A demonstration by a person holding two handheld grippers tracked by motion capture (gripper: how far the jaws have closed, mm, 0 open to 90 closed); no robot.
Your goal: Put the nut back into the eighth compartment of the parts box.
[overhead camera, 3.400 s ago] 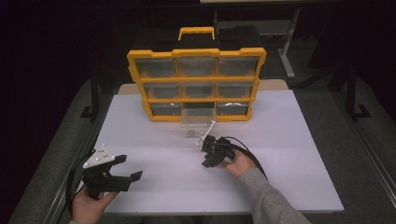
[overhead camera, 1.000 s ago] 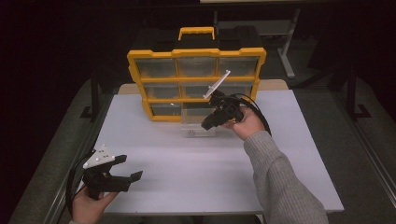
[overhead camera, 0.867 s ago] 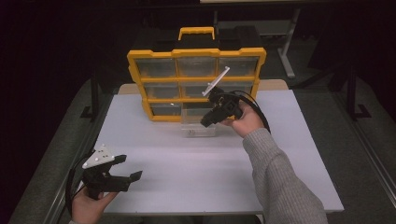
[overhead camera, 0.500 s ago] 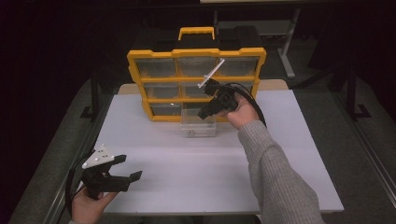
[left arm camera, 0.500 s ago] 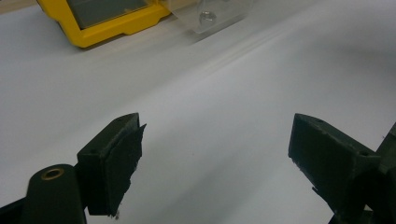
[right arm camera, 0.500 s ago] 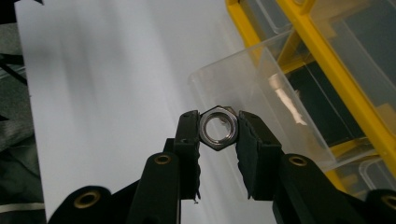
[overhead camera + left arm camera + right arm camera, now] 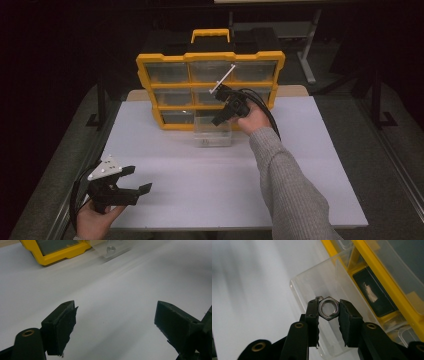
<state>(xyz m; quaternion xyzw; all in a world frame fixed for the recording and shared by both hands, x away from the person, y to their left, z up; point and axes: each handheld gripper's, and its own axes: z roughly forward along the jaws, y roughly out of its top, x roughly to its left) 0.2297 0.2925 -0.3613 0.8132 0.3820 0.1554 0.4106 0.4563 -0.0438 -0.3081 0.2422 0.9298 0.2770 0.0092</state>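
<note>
The right tool [image 7: 329, 308] grips a hex nut [image 7: 328, 308] above the clear drawer [image 7: 312, 285]; the left tool [image 7: 115, 322] gapes wide, holding nothing.

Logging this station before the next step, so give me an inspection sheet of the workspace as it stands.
Surface: white table top, bare in front.
Job's things: hex nut held over the clear drawer, which stands pulled out before the yellow organizer.
Clutter: nothing seen.
Grippers: right tongs shut on the hex nut; left tongs open, nothing between them, near the table's front left corner.
Cables: black cable loops from the right tongs over the hand.
Surroundings: dark; table legs behind.
</note>
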